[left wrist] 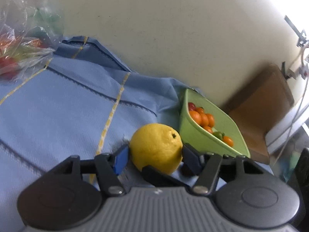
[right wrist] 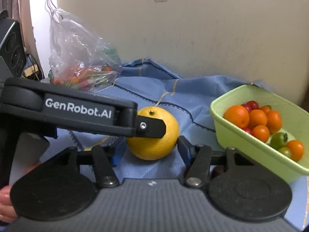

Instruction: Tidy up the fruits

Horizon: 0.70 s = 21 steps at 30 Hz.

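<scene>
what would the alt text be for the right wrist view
A yellow citrus fruit sits on a blue cloth, gripped by the left gripper reaching in from the left, with the right gripper open around it. A green tub of small orange, red and green fruits stands right; a clear plastic bag behind left.

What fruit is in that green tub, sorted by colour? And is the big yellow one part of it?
In the green tub, as far as the right view shows:
Orange: 6
Red: 3
Green: 2
Total: 11; more may be hidden underneath.
The yellow fruit sits outside on the blue cloth, between the left gripper's fingers.
</scene>
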Each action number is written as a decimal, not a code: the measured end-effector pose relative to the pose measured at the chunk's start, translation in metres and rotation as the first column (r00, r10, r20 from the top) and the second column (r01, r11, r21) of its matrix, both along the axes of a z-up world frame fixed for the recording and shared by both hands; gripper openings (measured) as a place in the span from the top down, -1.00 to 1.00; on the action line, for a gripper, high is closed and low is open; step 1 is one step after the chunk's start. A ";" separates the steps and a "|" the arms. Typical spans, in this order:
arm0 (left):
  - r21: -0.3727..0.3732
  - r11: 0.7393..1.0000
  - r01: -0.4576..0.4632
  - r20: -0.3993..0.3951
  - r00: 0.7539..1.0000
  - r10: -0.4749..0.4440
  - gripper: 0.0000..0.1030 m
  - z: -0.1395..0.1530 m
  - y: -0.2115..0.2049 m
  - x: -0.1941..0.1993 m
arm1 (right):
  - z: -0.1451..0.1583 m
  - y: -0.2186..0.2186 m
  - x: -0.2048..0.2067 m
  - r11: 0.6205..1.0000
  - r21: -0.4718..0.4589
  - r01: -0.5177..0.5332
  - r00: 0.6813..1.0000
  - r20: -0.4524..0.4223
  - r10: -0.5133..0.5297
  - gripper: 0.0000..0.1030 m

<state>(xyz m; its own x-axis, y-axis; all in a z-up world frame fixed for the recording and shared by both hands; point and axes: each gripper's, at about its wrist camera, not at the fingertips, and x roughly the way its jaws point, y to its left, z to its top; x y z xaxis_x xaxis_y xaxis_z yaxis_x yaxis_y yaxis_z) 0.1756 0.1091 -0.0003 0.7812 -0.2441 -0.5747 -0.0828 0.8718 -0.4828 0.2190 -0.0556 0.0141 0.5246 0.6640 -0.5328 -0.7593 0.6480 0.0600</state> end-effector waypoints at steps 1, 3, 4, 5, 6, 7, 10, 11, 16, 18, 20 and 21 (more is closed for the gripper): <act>-0.005 1.000 0.003 0.001 1.000 -0.003 -0.18 0.002 -0.004 -0.007 | 0.001 -0.005 -0.007 1.000 -0.001 -0.004 1.000 0.009 0.004 -0.17; 0.013 1.000 0.020 0.013 1.000 -0.020 -0.18 0.007 -0.019 -0.028 | 0.005 -0.018 -0.025 1.000 -0.004 -0.013 0.999 0.037 0.013 -0.17; 0.028 0.999 0.029 0.021 0.999 -0.030 -0.18 0.009 -0.028 -0.038 | 0.007 -0.026 -0.033 1.000 -0.003 -0.015 0.999 0.044 0.015 -0.17; 0.045 0.998 0.041 0.028 0.999 -0.042 -0.18 0.009 -0.040 -0.049 | 0.008 -0.036 -0.043 1.000 0.000 -0.015 0.999 0.049 0.015 -0.17; 0.055 0.997 0.051 0.033 0.998 -0.053 -0.18 0.010 -0.050 -0.059 | 0.010 -0.048 -0.054 1.000 0.004 -0.013 0.999 0.051 0.013 -0.18; 0.061 0.996 0.064 0.034 0.997 -0.066 -0.18 0.008 -0.061 -0.068 | 0.010 -0.057 -0.063 1.000 0.005 -0.007 0.999 0.048 0.007 -0.18; 0.094 0.986 0.134 0.030 0.990 -0.138 -0.19 0.003 -0.100 -0.087 | 0.008 -0.087 -0.095 0.999 0.001 0.035 0.999 0.042 -0.035 -0.17; 0.107 0.981 0.161 0.029 0.986 -0.165 -0.19 0.002 -0.113 -0.092 | 0.006 -0.099 -0.106 0.998 0.003 0.058 0.997 0.041 -0.059 -0.18; 0.171 0.946 0.274 0.036 0.958 -0.284 -0.20 -0.002 -0.168 -0.115 | 0.000 -0.144 -0.149 0.983 0.013 0.186 0.981 0.058 -0.186 -0.17; 0.197 0.935 0.297 0.043 0.950 -0.311 -0.20 -0.002 -0.183 -0.123 | -0.001 -0.157 -0.159 0.974 0.028 0.224 0.973 0.052 -0.225 -0.17; 0.216 0.927 0.307 0.043 0.945 -0.323 -0.21 -0.003 -0.192 -0.130 | -0.004 -0.165 -0.165 0.968 0.043 0.246 0.967 0.051 -0.249 -0.18; 0.219 0.926 0.307 0.039 0.946 -0.323 -0.21 -0.004 -0.191 -0.134 | -0.006 -0.168 -0.168 0.966 0.049 0.252 0.966 0.049 -0.254 -0.18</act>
<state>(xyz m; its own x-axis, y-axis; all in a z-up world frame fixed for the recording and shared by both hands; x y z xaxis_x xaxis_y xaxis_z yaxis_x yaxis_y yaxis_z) 0.0421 -0.0822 -0.0048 0.7249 -0.3661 -0.5835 0.2410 0.9284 -0.2830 0.0506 -0.2240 0.0085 0.7060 0.5270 -0.4732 -0.5737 0.8173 0.0543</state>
